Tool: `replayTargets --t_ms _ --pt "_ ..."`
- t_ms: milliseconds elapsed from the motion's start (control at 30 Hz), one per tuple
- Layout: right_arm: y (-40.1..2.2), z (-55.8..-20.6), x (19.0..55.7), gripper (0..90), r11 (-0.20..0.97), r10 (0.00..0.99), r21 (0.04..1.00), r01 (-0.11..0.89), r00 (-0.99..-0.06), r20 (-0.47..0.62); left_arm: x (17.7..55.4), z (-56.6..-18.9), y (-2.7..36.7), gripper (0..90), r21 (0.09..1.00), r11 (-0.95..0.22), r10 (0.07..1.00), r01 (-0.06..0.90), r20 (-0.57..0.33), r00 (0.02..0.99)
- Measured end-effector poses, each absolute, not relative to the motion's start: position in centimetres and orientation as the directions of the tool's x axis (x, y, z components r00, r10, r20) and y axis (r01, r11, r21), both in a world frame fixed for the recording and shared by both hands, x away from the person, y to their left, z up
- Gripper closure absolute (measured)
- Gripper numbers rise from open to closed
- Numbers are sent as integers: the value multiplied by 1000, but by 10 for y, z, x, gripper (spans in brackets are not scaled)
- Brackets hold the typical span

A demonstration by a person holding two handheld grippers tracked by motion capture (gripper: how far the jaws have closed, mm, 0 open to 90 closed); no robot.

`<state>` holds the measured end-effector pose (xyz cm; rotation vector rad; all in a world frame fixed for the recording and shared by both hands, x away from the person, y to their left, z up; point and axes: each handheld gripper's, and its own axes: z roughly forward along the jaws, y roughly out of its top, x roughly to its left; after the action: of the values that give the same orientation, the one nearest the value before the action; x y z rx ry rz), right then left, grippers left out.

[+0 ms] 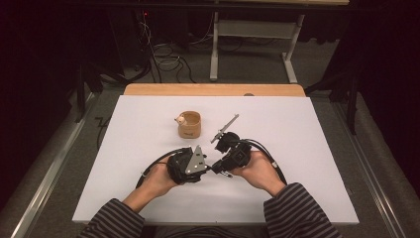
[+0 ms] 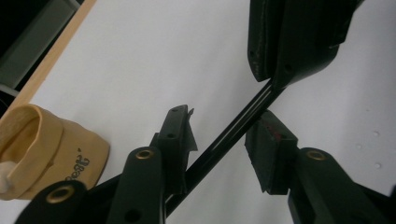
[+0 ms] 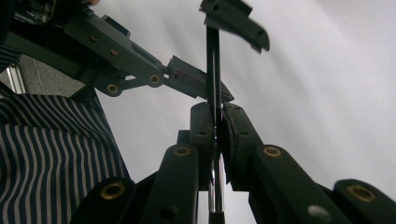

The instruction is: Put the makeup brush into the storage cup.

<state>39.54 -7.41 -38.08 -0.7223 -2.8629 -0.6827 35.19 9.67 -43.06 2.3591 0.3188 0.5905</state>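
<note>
Thin black rod (image 3: 214,70) pinched in my right gripper (image 3: 215,123); left gripper (image 2: 219,147) straddles it half-spread, could knock it askew near the tan cup (image 1: 189,124).

Both sleeves (image 1: 297,210) are dark with thin pale stripes. Each hand-held gripper (image 1: 187,166) is black, with brass-ringed screw holes, a looping black cable and a grey three-cornered plate.

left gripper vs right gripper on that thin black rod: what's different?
Grip: the right gripper is shut on the thin black rod. The left gripper stands open, its jaws only straddling the rod.
Pose: in the high view the left gripper points in from the left, the right gripper from the right.
Shared: both are black, hand-held, and meet on the same rod over the white table.
</note>
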Motion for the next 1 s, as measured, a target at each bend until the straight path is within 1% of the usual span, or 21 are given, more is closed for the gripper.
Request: replayTargets --t_ms 100,300,567,833,1000 --pt "-74 -380 395 852 781 430 399 480 -877 215 351 -431 97 648 665 -744 366 62 328 871" --pt "-78 -374 396 839 766 433 433 475 -879 198 350 -430 97 735 662 -748 346 47 329 879" --pt "-79 -370 398 814 752 439 458 474 -878 188 346 -431 93 818 647 -762 311 29 326 892" --pt "-79 -369 399 806 753 435 460 470 -880 188 346 -431 93 838 642 -766 294 22 320 901" --pt "-78 -369 398 775 754 435 459 469 -881 185 346 -431 93 838 647 -762 299 31 309 903"
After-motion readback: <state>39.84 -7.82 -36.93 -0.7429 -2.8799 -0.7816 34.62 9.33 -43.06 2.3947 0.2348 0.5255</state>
